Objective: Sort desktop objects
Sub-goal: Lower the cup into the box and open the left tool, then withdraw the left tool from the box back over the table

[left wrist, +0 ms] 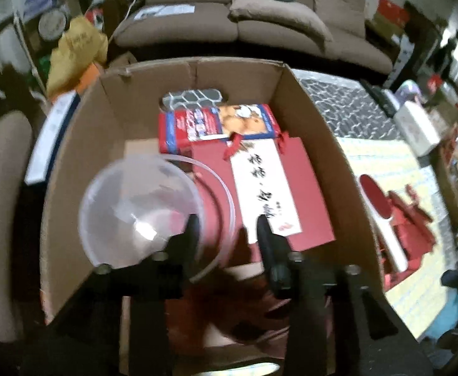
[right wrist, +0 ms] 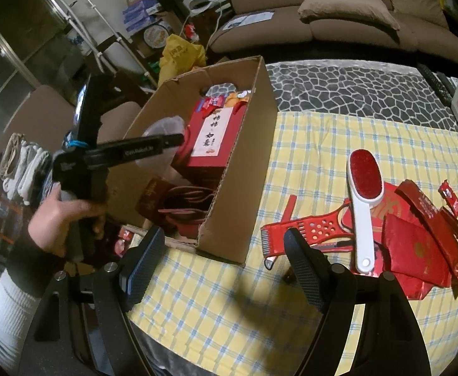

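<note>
The left gripper (left wrist: 227,224) is hanging over an open cardboard box (left wrist: 307,119), its two black fingers spread well apart with nothing pinched between them. A clear plastic bowl (left wrist: 138,206) is sitting just ahead and left of its left finger, overlapping that fingertip in the left wrist view; whether they are touching cannot be told through the blur. Ahead of its right finger, a red gift bag with a white calligraphy panel (left wrist: 265,188) is lying flat inside the box, and beyond that a red and blue biscuit box (left wrist: 216,125) is resting against the far wall. The right gripper (right wrist: 219,269) is hovering above a yellow checked tablecloth (right wrist: 307,144), its fingers wide open and holding nothing. Ahead and right of it, a white-handled red lint brush (right wrist: 362,194) is lying across a red perforated plastic tool (right wrist: 304,228) and a heap of red packets (right wrist: 417,250). The cardboard box is standing ahead and left of this gripper, with the person's left hand (right wrist: 62,213) gripping the other tool's handle beside it.
</note>
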`<action>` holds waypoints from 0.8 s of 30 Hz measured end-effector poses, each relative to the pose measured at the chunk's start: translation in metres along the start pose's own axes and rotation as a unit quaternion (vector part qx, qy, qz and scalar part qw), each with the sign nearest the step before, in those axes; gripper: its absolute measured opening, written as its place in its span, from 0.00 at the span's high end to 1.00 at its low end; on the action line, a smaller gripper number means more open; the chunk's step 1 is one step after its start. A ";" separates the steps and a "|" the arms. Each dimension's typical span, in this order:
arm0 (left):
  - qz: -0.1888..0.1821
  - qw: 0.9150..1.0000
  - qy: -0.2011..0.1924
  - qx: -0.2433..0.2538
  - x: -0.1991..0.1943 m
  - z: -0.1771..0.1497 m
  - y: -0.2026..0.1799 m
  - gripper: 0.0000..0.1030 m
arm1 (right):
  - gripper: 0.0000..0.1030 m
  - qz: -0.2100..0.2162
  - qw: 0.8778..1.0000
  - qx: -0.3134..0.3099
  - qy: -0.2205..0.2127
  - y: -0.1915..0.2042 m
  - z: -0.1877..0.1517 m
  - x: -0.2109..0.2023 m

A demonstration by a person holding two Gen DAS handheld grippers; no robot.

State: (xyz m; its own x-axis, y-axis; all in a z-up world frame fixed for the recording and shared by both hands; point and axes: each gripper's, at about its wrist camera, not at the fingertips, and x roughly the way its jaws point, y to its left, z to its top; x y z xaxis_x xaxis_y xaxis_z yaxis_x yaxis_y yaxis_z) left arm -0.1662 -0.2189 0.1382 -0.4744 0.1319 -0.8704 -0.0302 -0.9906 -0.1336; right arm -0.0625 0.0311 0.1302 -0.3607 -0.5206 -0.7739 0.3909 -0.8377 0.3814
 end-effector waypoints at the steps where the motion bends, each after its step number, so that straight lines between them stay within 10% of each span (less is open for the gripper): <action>1: -0.007 1.000 -0.002 -0.007 -0.001 -0.002 0.001 0.53 | 0.22 0.000 1.000 0.000 -0.001 0.000 0.000 -0.001; 8: -0.030 0.999 -0.032 -0.031 -0.033 -0.017 0.006 0.26 | 0.22 -0.007 1.000 0.006 -0.013 0.000 0.000 -0.007; 24: -0.022 0.997 -0.072 -0.007 -0.102 -0.070 -0.017 0.00 | 0.00 -0.077 0.995 -0.030 -0.053 0.027 -0.009 -0.038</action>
State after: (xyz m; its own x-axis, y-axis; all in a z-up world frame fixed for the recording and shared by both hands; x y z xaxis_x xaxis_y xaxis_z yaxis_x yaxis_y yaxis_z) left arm -0.0564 -0.2131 0.1959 -0.5946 0.1683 -0.7862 -0.0425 -0.9831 -0.1782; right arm -0.0307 0.0300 0.1648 -0.5062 -0.4046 -0.7616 0.3726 -0.8990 0.2300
